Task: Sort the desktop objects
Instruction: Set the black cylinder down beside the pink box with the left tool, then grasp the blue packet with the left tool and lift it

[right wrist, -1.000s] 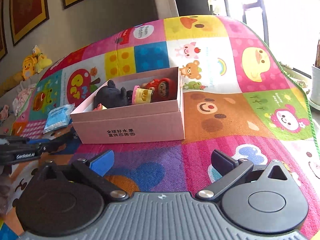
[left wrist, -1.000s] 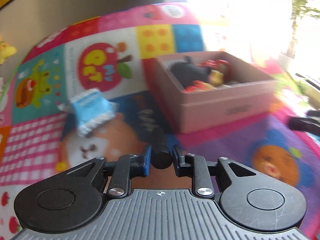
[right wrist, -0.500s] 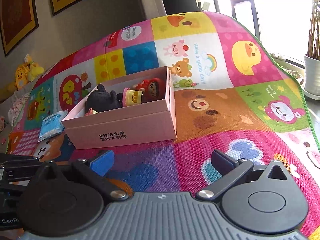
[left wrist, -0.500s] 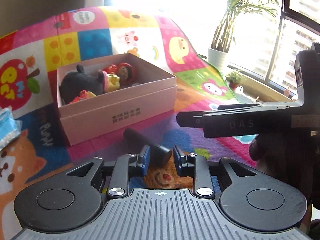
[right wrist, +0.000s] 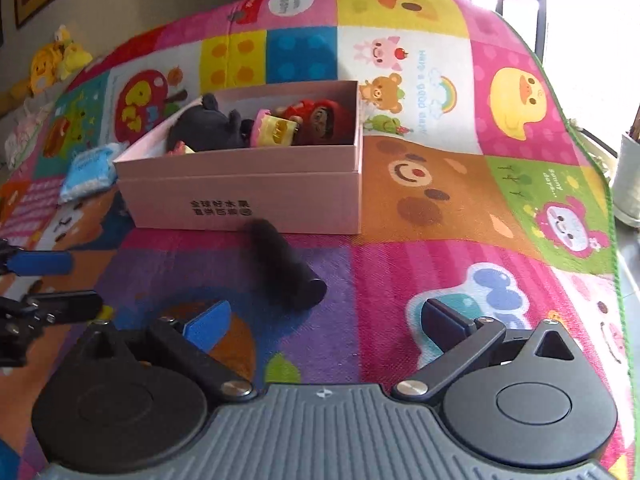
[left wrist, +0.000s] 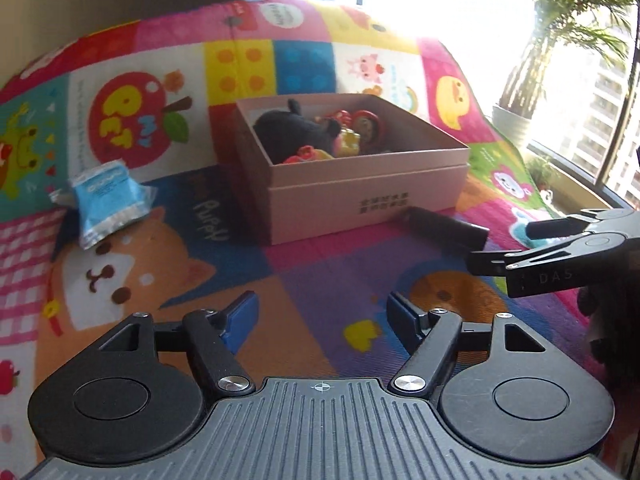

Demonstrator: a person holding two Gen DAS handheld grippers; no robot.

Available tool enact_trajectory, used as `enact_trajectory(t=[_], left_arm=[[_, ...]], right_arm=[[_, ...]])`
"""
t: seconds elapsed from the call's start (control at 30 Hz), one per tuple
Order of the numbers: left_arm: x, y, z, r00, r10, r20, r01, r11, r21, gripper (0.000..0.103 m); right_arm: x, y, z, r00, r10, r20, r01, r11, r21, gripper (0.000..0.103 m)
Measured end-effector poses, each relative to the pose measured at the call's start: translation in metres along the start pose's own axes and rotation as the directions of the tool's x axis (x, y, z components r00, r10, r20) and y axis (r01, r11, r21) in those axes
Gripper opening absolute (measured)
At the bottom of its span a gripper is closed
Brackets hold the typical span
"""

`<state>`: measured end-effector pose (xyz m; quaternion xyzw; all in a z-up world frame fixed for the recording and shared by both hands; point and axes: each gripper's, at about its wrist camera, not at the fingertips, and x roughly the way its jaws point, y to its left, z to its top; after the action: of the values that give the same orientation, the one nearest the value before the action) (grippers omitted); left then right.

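Note:
A black cylinder (left wrist: 446, 227) lies on the colourful mat against the front of the pink box (left wrist: 360, 204); it also shows in the right wrist view (right wrist: 286, 270). The pink box (right wrist: 248, 196) holds a black plush (right wrist: 208, 128), a yellow toy (right wrist: 276, 130) and a red doll (right wrist: 316, 116). My left gripper (left wrist: 322, 314) is open and empty, a little back from the cylinder. My right gripper (right wrist: 324, 322) is open and empty, just short of the cylinder. A blue packet (left wrist: 106, 200) lies on the mat left of the box.
The mat's green edge (right wrist: 600, 184) runs along the right, with a white plant pot (right wrist: 630, 184) beyond it. Yellow plush toys (right wrist: 52, 60) sit at the far left by the wall. The right gripper (left wrist: 560, 252) shows in the left wrist view.
My left gripper has opened and let go of the black cylinder, which now lies on the mat by the box. The left gripper has pulled back. The right gripper has moved closer.

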<state>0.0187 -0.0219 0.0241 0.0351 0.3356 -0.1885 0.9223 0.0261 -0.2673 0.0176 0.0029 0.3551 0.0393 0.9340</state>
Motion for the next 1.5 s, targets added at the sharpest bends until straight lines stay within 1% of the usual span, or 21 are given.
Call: enact_trajectory(t=[0.07, 0.1, 0.2, 0.23, 0.33, 0.43, 0.5, 0.57, 0.63, 0.7, 0.83, 0.9, 1.0, 1.03, 1.07, 1.13, 1.23, 1.3, 1.37, 1.43, 1.5], left_arm=[[-0.001, 0.006, 0.000, 1.000, 0.010, 0.006, -0.010, 1.000, -0.028, 0.082], [-0.001, 0.008, 0.000, 1.000, 0.013, 0.009, -0.012, 0.999, -0.039, 0.084], [0.001, 0.012, -0.001, 1.000, 0.026, 0.014, -0.025, 0.998, -0.062, 0.088], [0.002, 0.014, 0.000, 0.999, 0.034, 0.016, -0.033, 0.997, -0.071, 0.089], [0.002, 0.023, 0.000, 0.996, 0.079, 0.032, -0.075, 0.991, -0.109, 0.094], [0.004, 0.041, 0.008, 0.983, 0.175, 0.055, -0.164, 0.973, -0.162, 0.094], [0.006, 0.059, 0.017, 0.966, 0.248, 0.071, -0.227, 0.947, -0.226, 0.094], [0.010, 0.080, 0.028, 0.944, 0.319, 0.085, -0.280, 0.910, -0.306, 0.095], [0.016, 0.096, 0.041, 0.920, 0.378, 0.101, -0.321, 0.877, -0.357, 0.096], [0.025, 0.108, 0.054, 0.899, 0.426, 0.100, -0.361, 0.851, -0.380, 0.097], [0.055, 0.126, 0.073, 0.891, 0.453, 0.042, -0.407, 0.836, -0.368, 0.099], [0.071, 0.131, 0.075, 0.885, 0.465, 0.012, -0.431, 0.830, -0.355, 0.099], [0.083, 0.137, 0.073, 0.870, 0.493, -0.019, -0.470, 0.815, -0.338, 0.097], [0.085, 0.139, 0.071, 0.870, 0.492, -0.024, -0.471, 0.816, -0.335, 0.090], [0.085, 0.141, 0.070, 0.876, 0.481, -0.027, -0.462, 0.824, -0.329, 0.079], [0.084, 0.141, 0.067, 0.883, 0.468, -0.034, -0.455, 0.836, -0.307, 0.065], [0.077, 0.135, 0.062, 0.887, 0.461, -0.025, -0.450, 0.853, -0.264, 0.059], [0.067, 0.129, 0.057, 0.899, 0.438, -0.020, -0.428, 0.868, -0.250, 0.059], [0.054, 0.120, 0.050, 0.918, 0.396, -0.011, -0.387, 0.889, -0.245, 0.058], [0.036, 0.103, 0.040, 0.944, 0.330, 0.009, -0.319, 0.919, -0.230, 0.058], [0.017, 0.085, 0.026, 0.961, 0.277, 0.025, -0.266, 0.941, -0.207, 0.058]], right_arm=[[0.005, 0.000, 0.002, 0.997, -0.083, -0.003, 0.083, 0.996, -0.035, 0.098], [0.007, -0.003, 0.004, 0.994, -0.110, 0.005, 0.110, 0.993, -0.036, 0.098], [0.014, -0.012, 0.012, 0.978, -0.209, 0.016, 0.209, 0.978, 0.015, 0.098], [0.016, -0.016, 0.014, 0.976, -0.219, 0.007, 0.218, 0.975, 0.046, 0.098], [0.018, -0.027, 0.014, 0.985, -0.169, -0.014, 0.170, 0.978, 0.124, 0.098], [0.011, -0.024, 0.009, 0.997, -0.072, 0.005, 0.070, 0.989, 0.132, 0.101], [0.005, -0.014, 0.005, 0.999, -0.006, 0.038, 0.002, 0.995, 0.105, 0.101], [-0.003, -0.004, 0.002, 0.996, 0.024, 0.081, -0.029, 0.998, 0.058, 0.102], [-0.011, 0.007, -0.001, 0.992, 0.034, 0.125, -0.034, 0.999, 0.003, 0.103], [-0.012, 0.012, -0.001, 0.990, 0.034, 0.137, -0.030, 0.999, -0.030, 0.103], [-0.007, 0.005, 0.002, 0.994, 0.026, 0.103, -0.028, 0.999, 0.015, 0.103], [-0.002, 0.000, 0.003, 0.996, 0.029, 0.081, -0.033, 0.998, 0.044, 0.103], [0.003, -0.005, 0.003, 0.998, 0.039, 0.053, -0.043, 0.997, 0.070, 0.103], [0.004, -0.006, 0.003, 0.998, 0.042, 0.048, -0.046, 0.996, 0.077, 0.103], [0.005, -0.007, 0.003, 0.998, 0.045, 0.043, -0.049, 0.995, 0.084, 0.103], [0.007, -0.007, 0.003, 0.998, 0.049, 0.035, -0.053, 0.994, 0.094, 0.103], [0.007, -0.008, 0.003, 0.998, 0.051, 0.033, -0.054, 0.994, 0.099, 0.103], [0.007, -0.008, 0.003, 0.998, 0.052, 0.032, -0.055, 0.994, 0.099, 0.103], [0.008, -0.008, 0.003, 0.998, 0.053, 0.030, -0.056, 0.993, 0.101, 0.103], [0.008, -0.008, 0.004, 0.998, 0.053, 0.030, -0.056, 0.993, 0.101, 0.103], [0.008, -0.008, 0.004, 0.998, 0.052, 0.030, -0.055, 0.993, 0.100, 0.103]])
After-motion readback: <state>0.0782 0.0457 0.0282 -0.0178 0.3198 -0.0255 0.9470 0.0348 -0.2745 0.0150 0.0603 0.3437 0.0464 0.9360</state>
